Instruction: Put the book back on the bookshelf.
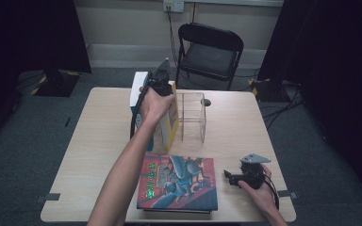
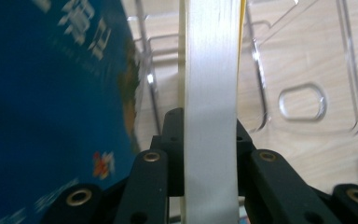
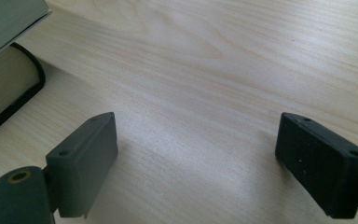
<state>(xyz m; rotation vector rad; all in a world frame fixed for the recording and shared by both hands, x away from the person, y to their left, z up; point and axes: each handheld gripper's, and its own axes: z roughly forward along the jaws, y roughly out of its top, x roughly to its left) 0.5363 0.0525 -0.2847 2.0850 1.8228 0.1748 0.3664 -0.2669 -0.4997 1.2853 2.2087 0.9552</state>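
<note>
**Left Gripper Clamped on a Book at the Clear Rack**

My left gripper [image 1: 162, 89] is up at the far side of the table [image 1: 99, 141], and its jaws are pressed tight on the upright book [image 1: 169, 123], the one with the yellow-edged cover. Looking along my own jaws in the left gripper view, the pale block of pages [image 2: 212, 107] runs straight up between them, both black jaws flat against it, nothing loose. That book stands on its edge, right at the clear plastic rack [image 1: 192, 117]; I can see the rack's transparent dividers [image 2: 261, 84] just behind and beside the pages. Whether the book's bottom edge sits inside a slot or just in front of one, I can't tell from here.

Close on the left of it is a blue book [image 2: 51, 116], also upright, its cover leaning in near my jaws. In the high view it shows as a white-and-blue edge [image 1: 135, 92] just beside my hand.

My right gripper [image 1: 235, 179] rests low at the near right of the table, jaws spread wide with only bare wood [image 3: 200, 93] between them. Just to its left lies the big illustrated book [image 1: 179, 183], flat on the table, cover up; its corner and page block [image 3: 4, 88] show near my left jaw, apart from it.
</note>
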